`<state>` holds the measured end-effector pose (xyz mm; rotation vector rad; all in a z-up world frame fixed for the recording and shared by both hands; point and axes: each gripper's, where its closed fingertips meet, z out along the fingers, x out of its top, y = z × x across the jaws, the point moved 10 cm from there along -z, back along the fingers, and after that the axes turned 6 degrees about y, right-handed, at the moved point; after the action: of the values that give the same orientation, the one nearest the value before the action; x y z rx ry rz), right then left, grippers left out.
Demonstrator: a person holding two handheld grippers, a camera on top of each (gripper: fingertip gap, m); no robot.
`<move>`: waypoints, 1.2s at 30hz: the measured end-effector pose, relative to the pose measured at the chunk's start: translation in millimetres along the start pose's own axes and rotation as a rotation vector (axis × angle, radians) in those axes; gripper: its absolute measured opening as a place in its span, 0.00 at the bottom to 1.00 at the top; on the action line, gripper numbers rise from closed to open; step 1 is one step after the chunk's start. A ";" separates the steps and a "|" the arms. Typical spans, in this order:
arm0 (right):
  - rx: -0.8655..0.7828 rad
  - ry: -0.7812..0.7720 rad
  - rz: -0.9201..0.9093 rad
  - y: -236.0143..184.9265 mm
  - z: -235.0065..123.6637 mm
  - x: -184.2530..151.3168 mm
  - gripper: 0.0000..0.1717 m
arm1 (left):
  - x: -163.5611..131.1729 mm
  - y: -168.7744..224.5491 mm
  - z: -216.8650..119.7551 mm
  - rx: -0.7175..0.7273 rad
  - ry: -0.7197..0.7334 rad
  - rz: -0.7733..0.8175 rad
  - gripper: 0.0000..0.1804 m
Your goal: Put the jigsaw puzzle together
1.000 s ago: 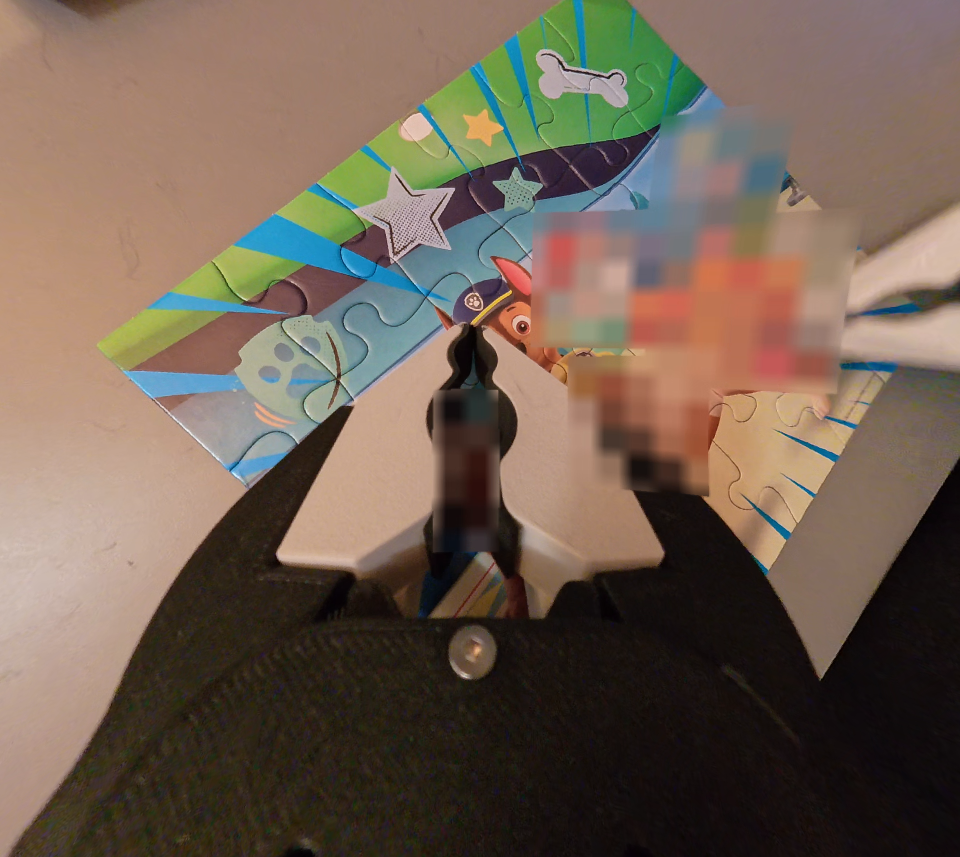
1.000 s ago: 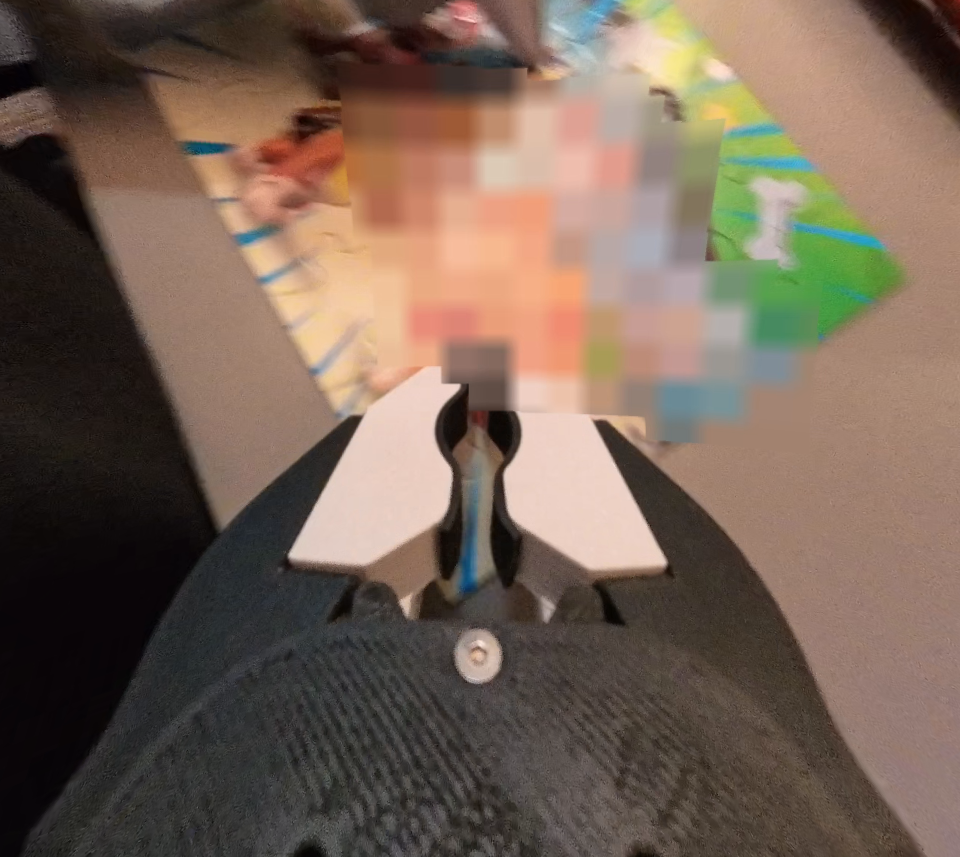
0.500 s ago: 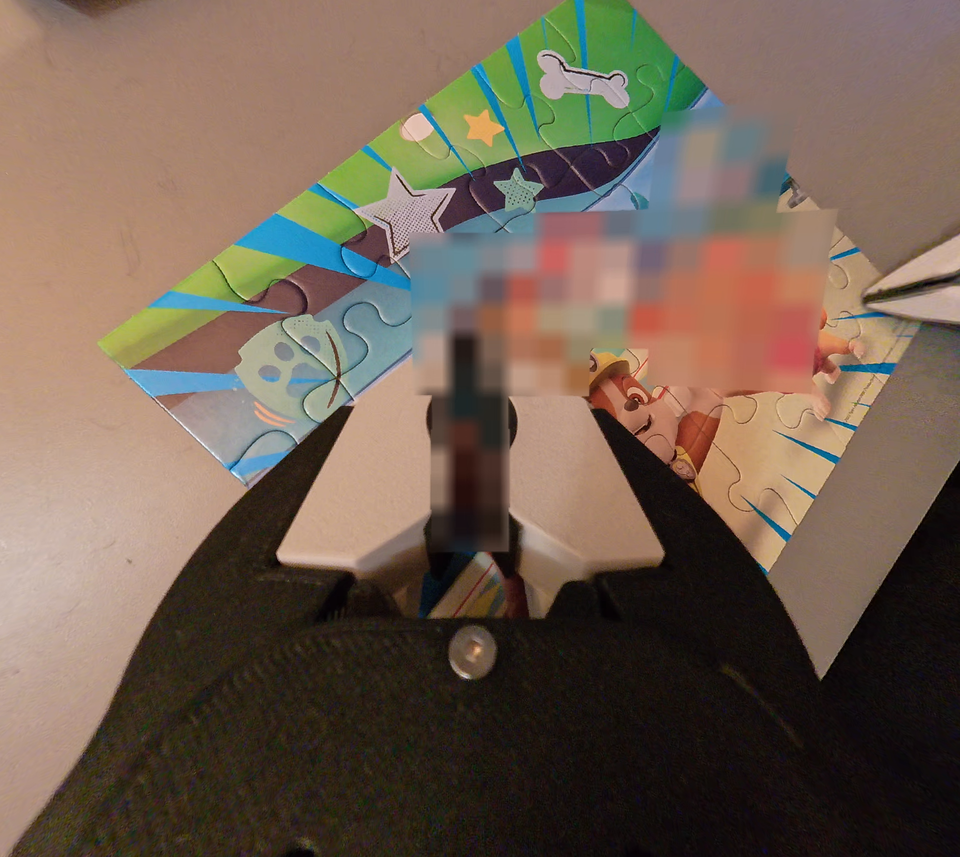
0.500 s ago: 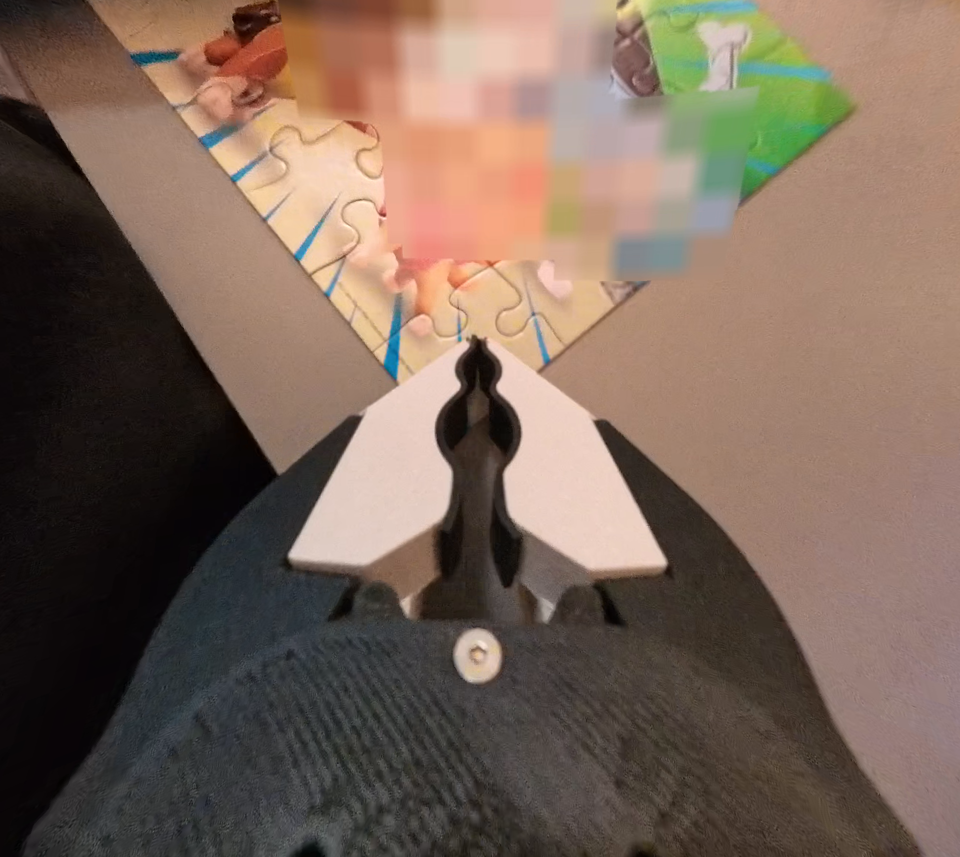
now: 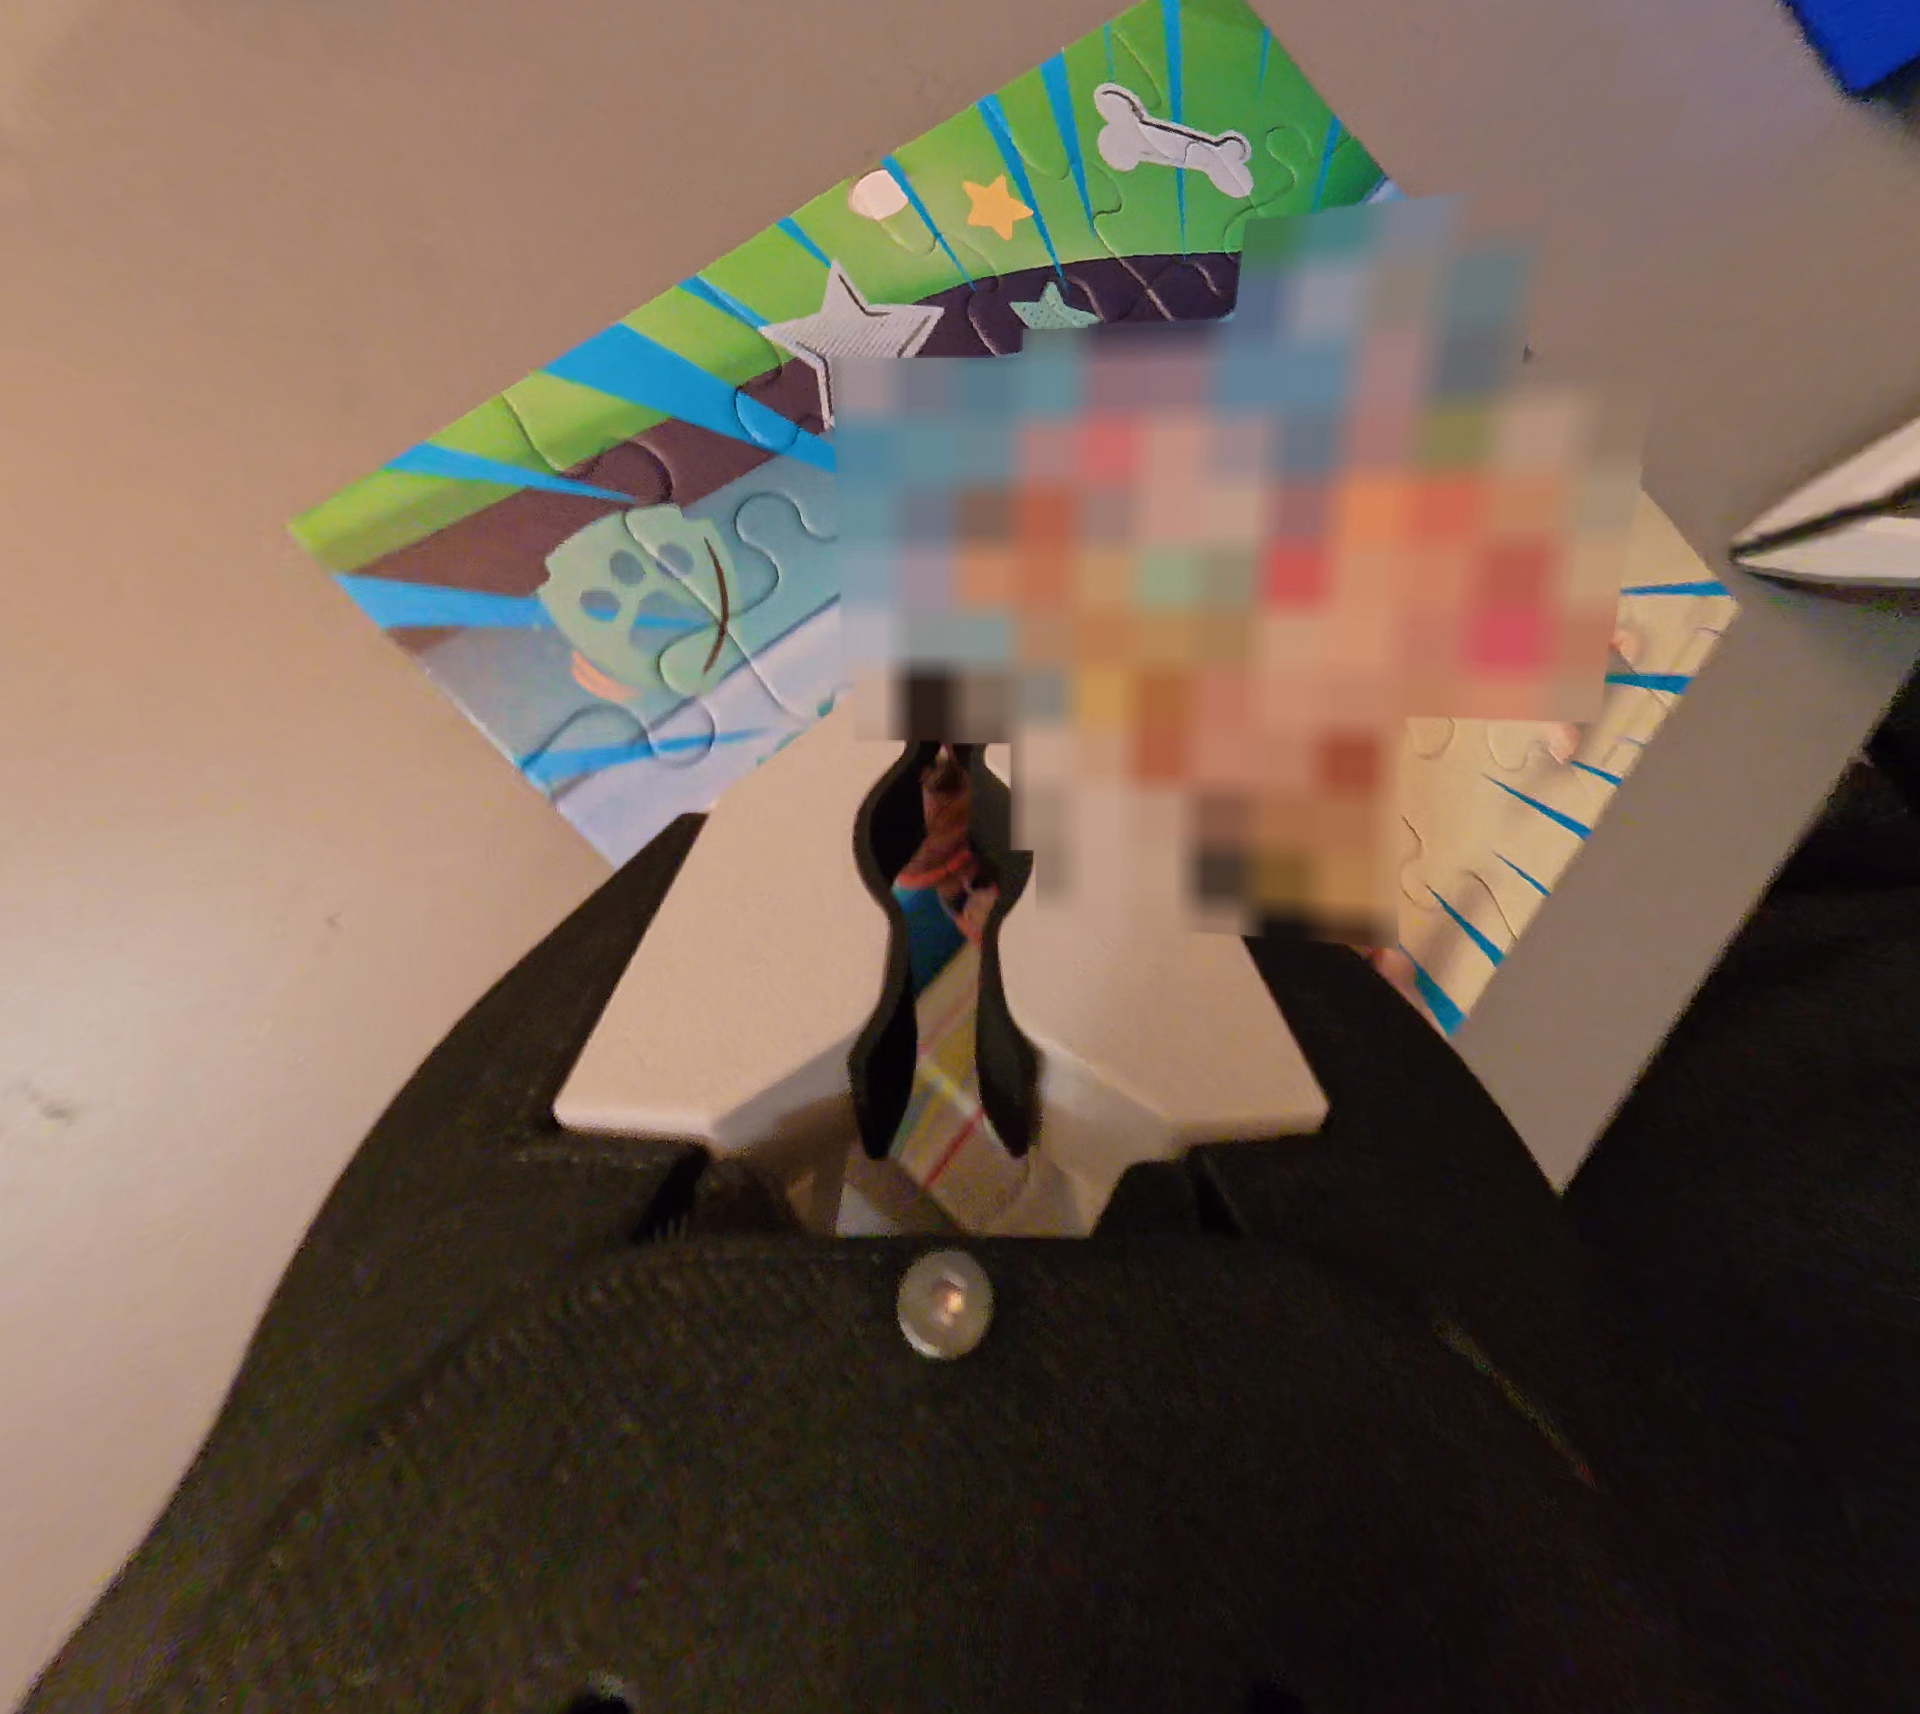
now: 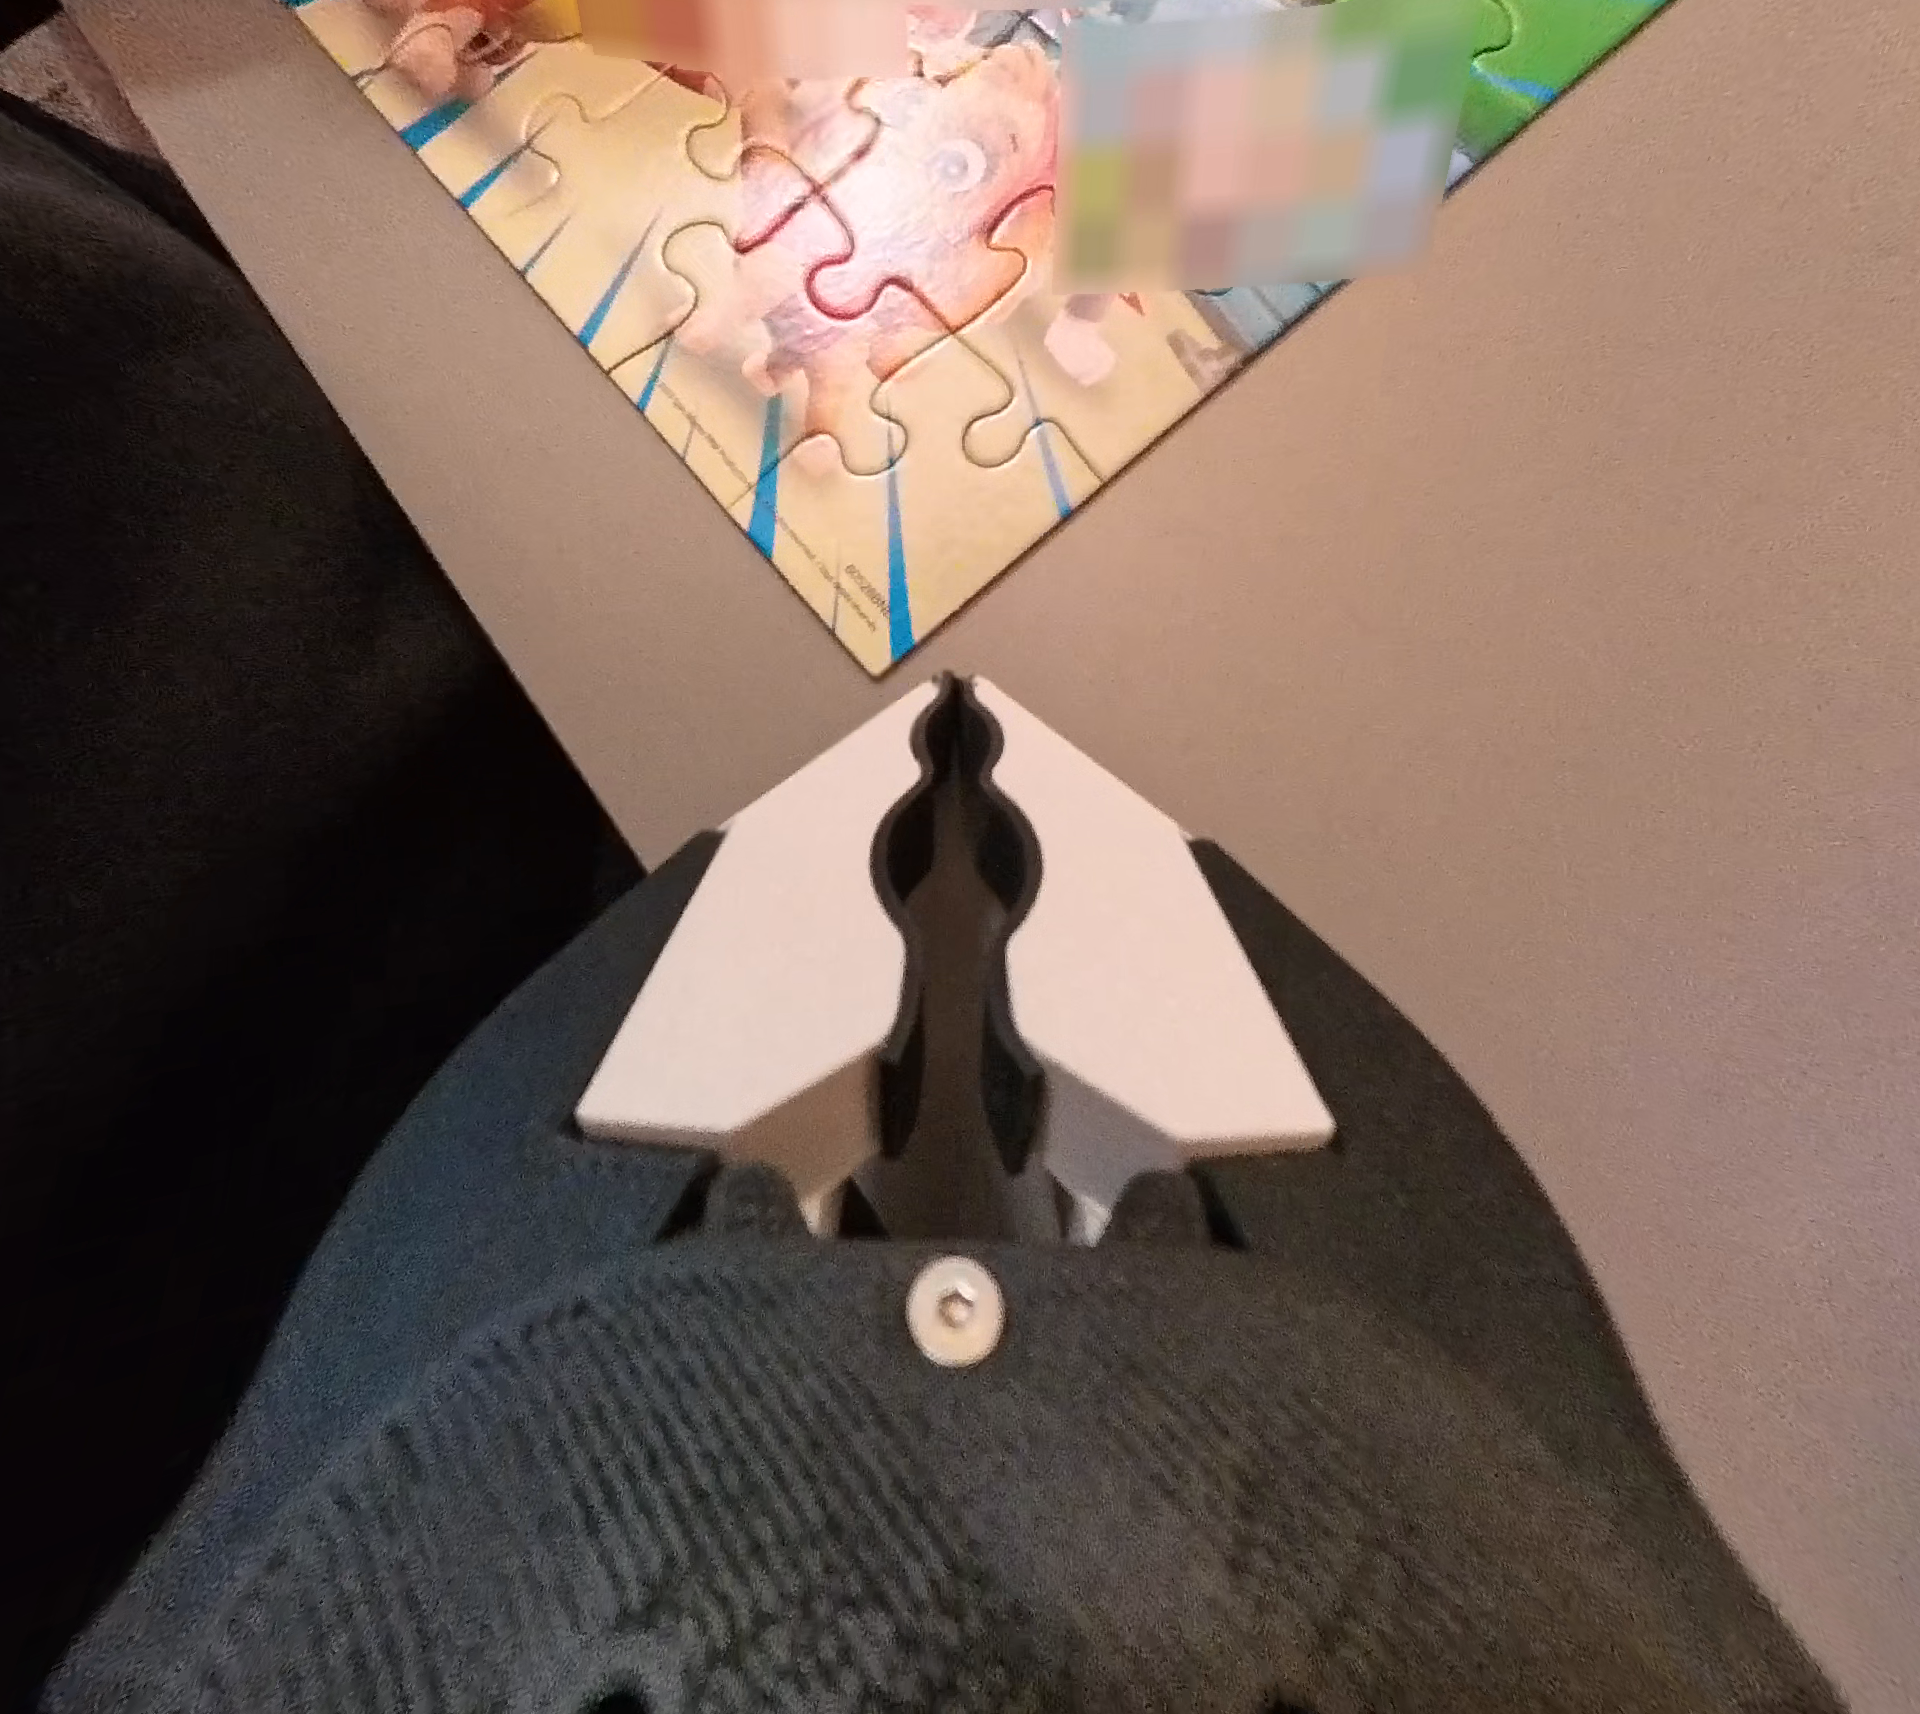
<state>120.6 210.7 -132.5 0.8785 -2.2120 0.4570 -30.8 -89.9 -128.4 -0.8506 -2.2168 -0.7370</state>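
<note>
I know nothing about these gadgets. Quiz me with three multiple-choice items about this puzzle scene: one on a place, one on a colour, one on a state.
1. Where is the right gripper's tip?
A. on the bone picture
B. just off the puzzle's near corner
C. under the table

2. What colour surrounds the bone?
A. green
B. red
C. black

3. How is the puzzle?
A. scattered loose pieces
B. boxed
C. pieces joined, lying flat

Answers:
1 B: the right gripper sits just short of the puzzle corner, over bare table.
2 A: the bone lies on green with blue rays.
3 C: interlocked seams show across one flat sheet.
</note>
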 end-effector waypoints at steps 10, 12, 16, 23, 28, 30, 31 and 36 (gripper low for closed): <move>0.162 0.072 -0.077 4.4 -0.8 -4.1 0.24 | -64.9 20.0 -72.4 -0.174 0.013 0.262 0.40; 0.171 0.092 -0.100 9.2 2.0 -3.2 0.28 | -72.4 18.3 -77.7 -0.176 0.029 0.222 0.45; 0.160 0.098 -0.187 17.6 9.1 1.1 0.36 | -83.3 13.0 -79.0 -0.085 0.046 0.233 0.52; 0.197 0.098 -0.255 33.1 15.5 5.4 0.49 | -88.5 13.1 -74.6 -0.104 0.023 0.268 0.54; 0.208 0.108 -0.262 31.7 19.8 8.2 0.51 | -89.4 16.6 -73.1 -0.100 0.010 0.305 0.54; 0.212 0.120 -0.262 29.9 21.6 8.7 0.50 | -88.9 17.6 -72.3 -0.105 0.006 0.311 0.54; 0.214 0.122 -0.264 28.8 22.2 9.1 0.50 | -88.5 18.2 -71.7 -0.108 0.004 0.315 0.54; 0.225 0.127 -0.273 20.9 26.1 12.9 0.43 | -84.5 24.2 -66.2 -0.144 -0.010 0.333 0.50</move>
<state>86.5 205.5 -142.6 1.2162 -1.9146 0.6191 60.0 -150.7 -141.2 -1.2592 -1.9772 -0.7345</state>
